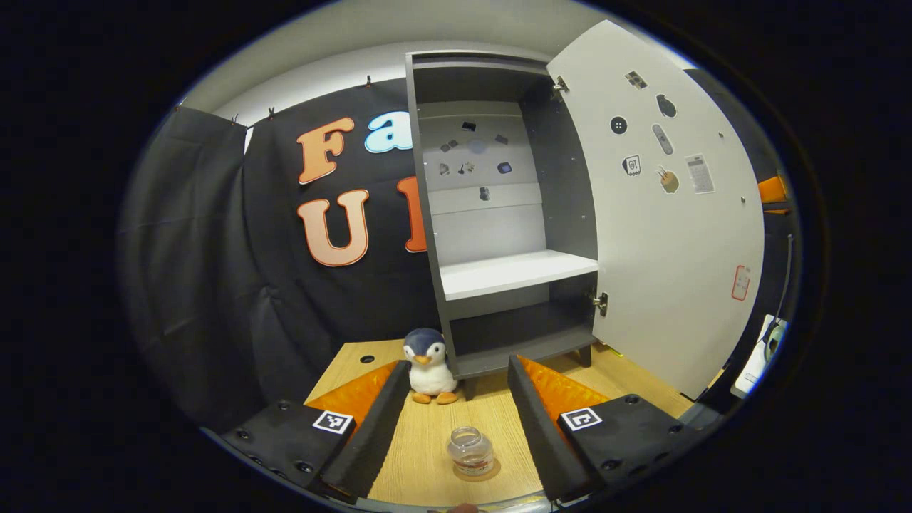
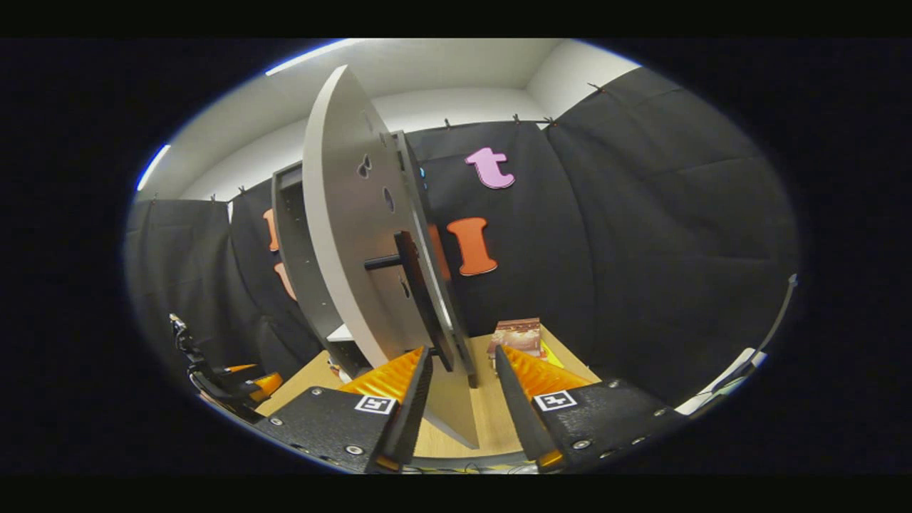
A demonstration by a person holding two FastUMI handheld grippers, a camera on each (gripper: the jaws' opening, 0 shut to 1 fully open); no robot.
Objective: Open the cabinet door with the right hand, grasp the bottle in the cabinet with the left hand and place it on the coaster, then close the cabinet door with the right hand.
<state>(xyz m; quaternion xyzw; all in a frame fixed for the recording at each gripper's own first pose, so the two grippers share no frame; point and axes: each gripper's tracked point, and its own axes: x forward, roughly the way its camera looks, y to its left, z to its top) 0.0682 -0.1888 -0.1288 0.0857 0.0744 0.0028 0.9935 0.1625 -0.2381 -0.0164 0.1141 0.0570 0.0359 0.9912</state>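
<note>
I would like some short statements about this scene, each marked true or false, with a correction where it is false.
1. The cabinet door stands open. True.
2. The bottle is on the white shelf inside the cabinet. False: it stands on the wooden table, on a coaster, between the fingers of the left tongs; the shelf is bare.
3. The left tongs are shut on the bottle. False: they are open, with a gap on both sides of the bottle.
4. A plush penguin sits on the table in front of the cabinet's left edge. True.
5. In the right gripper view, the right tongs are open, with the door's edge between the fingers. True.
</note>
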